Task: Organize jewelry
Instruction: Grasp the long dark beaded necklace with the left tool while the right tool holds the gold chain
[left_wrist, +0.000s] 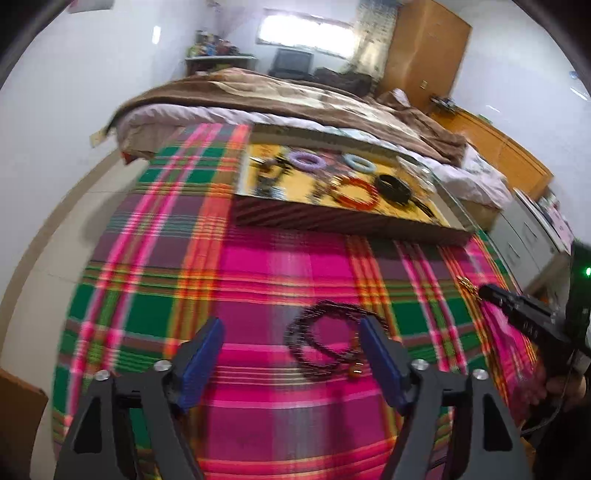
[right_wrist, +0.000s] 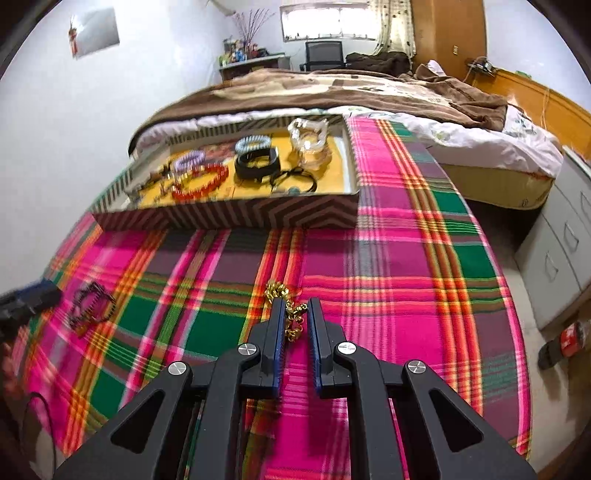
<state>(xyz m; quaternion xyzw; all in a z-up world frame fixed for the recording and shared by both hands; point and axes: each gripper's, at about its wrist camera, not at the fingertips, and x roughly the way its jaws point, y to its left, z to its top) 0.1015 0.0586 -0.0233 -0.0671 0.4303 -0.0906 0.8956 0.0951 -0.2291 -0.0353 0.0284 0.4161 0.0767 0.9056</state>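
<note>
A dark beaded necklace (left_wrist: 325, 341) lies coiled on the plaid cloth, just ahead of my open left gripper (left_wrist: 291, 328), near its right finger. It also shows at the left of the right wrist view (right_wrist: 90, 304). A gold chain (right_wrist: 286, 302) lies on the cloth between the narrowly parted fingers of my right gripper (right_wrist: 296, 306); part of it sticks out ahead of the tips. The chain shows small in the left wrist view (left_wrist: 466, 284) at the right gripper's tip. A zigzag-patterned tray (right_wrist: 236, 216) with a yellow floor holds red (right_wrist: 201, 182), purple, blue and black bracelets.
The plaid cloth (right_wrist: 388, 280) covers a round table. A bed with a brown blanket (right_wrist: 332, 92) stands behind the tray. White drawers (right_wrist: 561, 243) and a red can on the floor (right_wrist: 570, 334) are at the right.
</note>
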